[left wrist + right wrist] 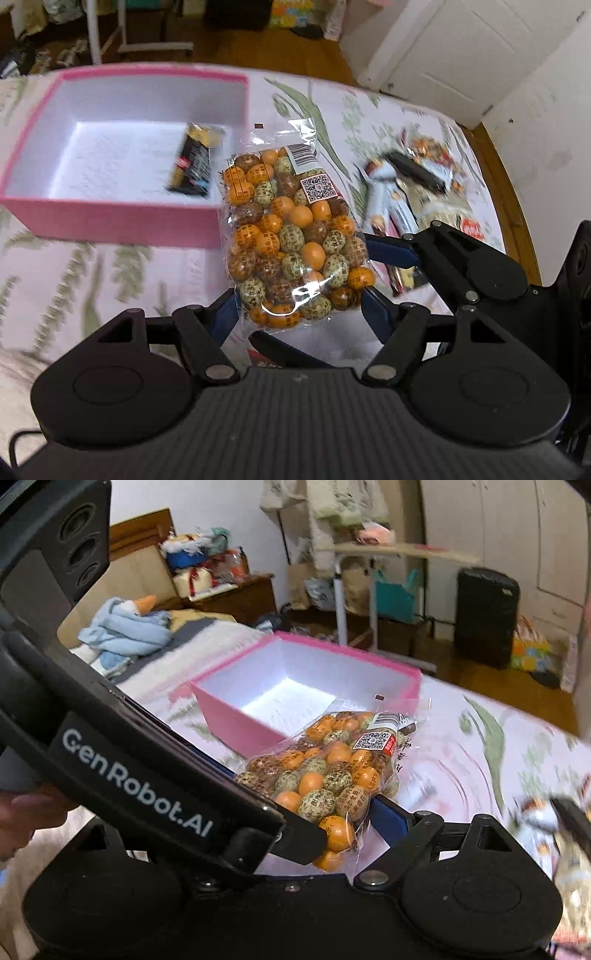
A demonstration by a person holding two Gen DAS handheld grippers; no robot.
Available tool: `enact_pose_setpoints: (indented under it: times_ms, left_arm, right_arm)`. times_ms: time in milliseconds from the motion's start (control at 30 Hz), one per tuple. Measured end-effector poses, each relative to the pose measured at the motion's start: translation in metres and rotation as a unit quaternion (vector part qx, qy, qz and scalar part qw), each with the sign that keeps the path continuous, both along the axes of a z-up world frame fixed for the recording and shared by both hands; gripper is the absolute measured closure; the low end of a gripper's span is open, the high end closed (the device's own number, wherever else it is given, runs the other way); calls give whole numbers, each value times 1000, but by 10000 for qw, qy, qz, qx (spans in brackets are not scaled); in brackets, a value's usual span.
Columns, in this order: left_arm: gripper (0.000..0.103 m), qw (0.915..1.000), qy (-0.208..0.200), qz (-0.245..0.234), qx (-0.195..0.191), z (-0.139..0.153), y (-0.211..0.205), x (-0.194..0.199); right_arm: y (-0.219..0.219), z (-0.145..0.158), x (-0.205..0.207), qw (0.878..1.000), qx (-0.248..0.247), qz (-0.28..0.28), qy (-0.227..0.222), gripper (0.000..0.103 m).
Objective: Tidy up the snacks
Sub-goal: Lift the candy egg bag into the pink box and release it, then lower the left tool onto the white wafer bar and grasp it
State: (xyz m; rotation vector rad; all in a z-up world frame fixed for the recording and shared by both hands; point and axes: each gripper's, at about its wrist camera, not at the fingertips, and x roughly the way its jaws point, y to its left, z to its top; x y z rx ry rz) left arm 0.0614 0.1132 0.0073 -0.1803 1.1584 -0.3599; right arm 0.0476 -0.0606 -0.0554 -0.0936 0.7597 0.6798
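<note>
The black gripper body (136, 775) at near left reads "GenRobot.AI"; the clear snack bag (332, 771) bears a QR code and barcode, its print unreadable.

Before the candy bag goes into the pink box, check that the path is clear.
Nothing visible blocks it. The clear bag of orange and speckled candies hangs just beside the pink box's near wall; only a dark snack packet lies inside, at the near corner.
</note>
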Motion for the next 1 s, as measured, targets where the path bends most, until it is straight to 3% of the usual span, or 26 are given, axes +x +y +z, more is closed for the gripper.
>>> enact_pose_setpoints:
  times_ms: [167,300,567,1000]
  left_arm:
    - [32,9993,-143,282,190,14,34,29]
    - [32,9975,26,692,125,6,64,65]
    - [32,9871,759,1355,-386,-49,115,136]
    - [31,9612,1751,1766,-1193,-127,128,188]
  right_arm:
    - [29,8,32,9995,215,151,-169,12]
    - [54,2,73,9979,114,625,-144,13]
    - [98,-25,160,9862,-418,1567,341,13]
    - [120,-62,224,9616,-911,2267,1248,13]
